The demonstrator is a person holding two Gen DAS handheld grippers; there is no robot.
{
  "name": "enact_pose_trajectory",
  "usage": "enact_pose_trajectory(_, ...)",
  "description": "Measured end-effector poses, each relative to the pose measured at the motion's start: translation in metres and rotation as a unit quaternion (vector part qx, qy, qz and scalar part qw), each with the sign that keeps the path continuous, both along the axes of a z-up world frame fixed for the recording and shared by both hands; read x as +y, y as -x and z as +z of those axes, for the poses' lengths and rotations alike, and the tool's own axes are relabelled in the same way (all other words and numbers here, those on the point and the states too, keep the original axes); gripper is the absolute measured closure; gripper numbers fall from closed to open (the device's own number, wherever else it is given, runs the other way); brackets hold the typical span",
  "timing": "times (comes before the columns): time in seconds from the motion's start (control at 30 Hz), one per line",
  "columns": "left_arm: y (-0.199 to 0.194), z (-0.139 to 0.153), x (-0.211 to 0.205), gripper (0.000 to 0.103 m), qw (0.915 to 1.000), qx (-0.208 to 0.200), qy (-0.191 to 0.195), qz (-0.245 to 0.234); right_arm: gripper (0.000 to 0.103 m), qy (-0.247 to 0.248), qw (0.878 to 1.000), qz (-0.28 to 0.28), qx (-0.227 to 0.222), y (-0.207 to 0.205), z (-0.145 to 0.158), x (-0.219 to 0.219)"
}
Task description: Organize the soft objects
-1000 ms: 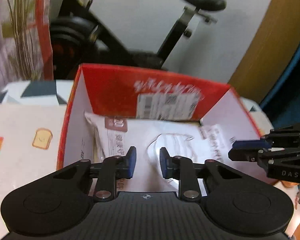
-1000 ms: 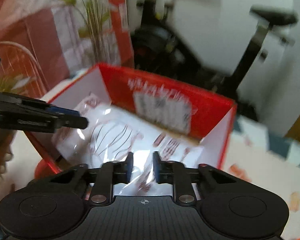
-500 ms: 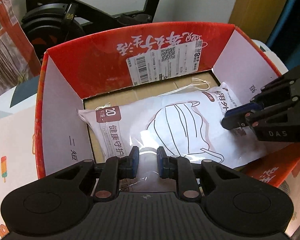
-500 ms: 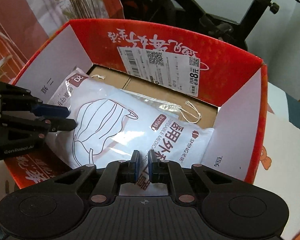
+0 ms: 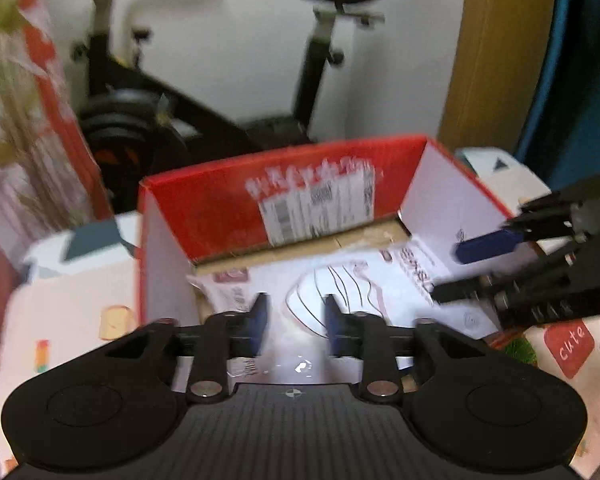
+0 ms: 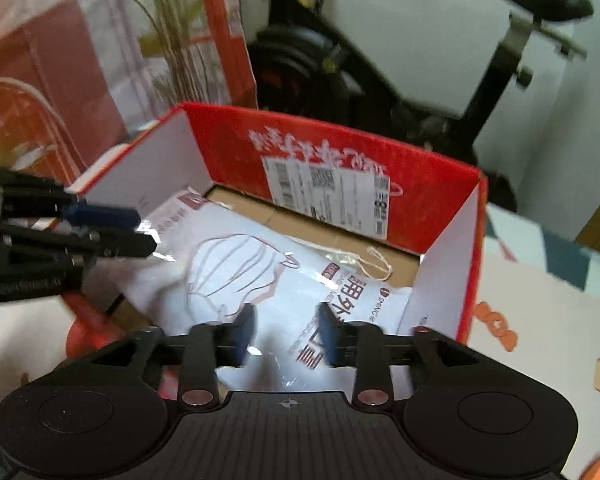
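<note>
A white plastic pack of face masks [image 5: 352,280] [image 6: 240,264] lies flat on the floor of an open red cardboard box [image 5: 220,200] [image 6: 228,144]. My left gripper [image 5: 296,320] [image 6: 144,232] hovers over the pack's left end. Its jaws are opening and its pads stand apart from the plastic. My right gripper [image 6: 286,328] [image 5: 468,268] hovers over the pack's right end. Its jaws are opening too, and nothing is pinched between them. Both views are blurred by motion.
The box stands on a table with a white cloth [image 6: 540,320] printed with cartoon pictures. An exercise bike [image 5: 204,116] [image 6: 380,68] stands behind the box. A plant [image 6: 172,40] and a red carton stand at the back left. A wooden panel [image 5: 496,48] rises at the right.
Both pairs of jaws have spread apart and let go of the mask pack's near edge. Both grippers have drawn back and up from the box, and the pack stays inside it.
</note>
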State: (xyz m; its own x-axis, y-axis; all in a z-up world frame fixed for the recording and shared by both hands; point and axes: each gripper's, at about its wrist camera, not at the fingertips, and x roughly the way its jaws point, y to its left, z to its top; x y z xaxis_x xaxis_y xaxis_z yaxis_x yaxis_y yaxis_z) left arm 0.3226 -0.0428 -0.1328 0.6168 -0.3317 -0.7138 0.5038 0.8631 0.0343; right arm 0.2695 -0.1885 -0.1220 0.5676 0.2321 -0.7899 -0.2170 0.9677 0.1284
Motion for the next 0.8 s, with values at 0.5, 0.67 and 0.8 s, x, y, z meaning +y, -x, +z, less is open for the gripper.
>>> enact_pose_trajectory(0.5, 0.135, 0.006, 0.053, 0.021, 0.9970, -0.056, 0.025, 0.049, 0.000, -0.050, 0.986, -0.069, -0.144, 0.121, 0.032, 0.022)
enact_pose_trajectory(0.67, 0.164, -0.016, 0.073, 0.021, 0.9961, 0.007, 0.065, 0.059, 0.000, -0.114, 0.981, -0.085, -0.135, 0.162, 0.016, 0.026)
enact_pose_trajectory(0.8, 0.187, -0.039, 0.077, 0.021, 0.9956, 0.028, 0.059, 0.067, 0.000, -0.083, 0.989, -0.064, -0.106, 0.181, -0.008, 0.035)
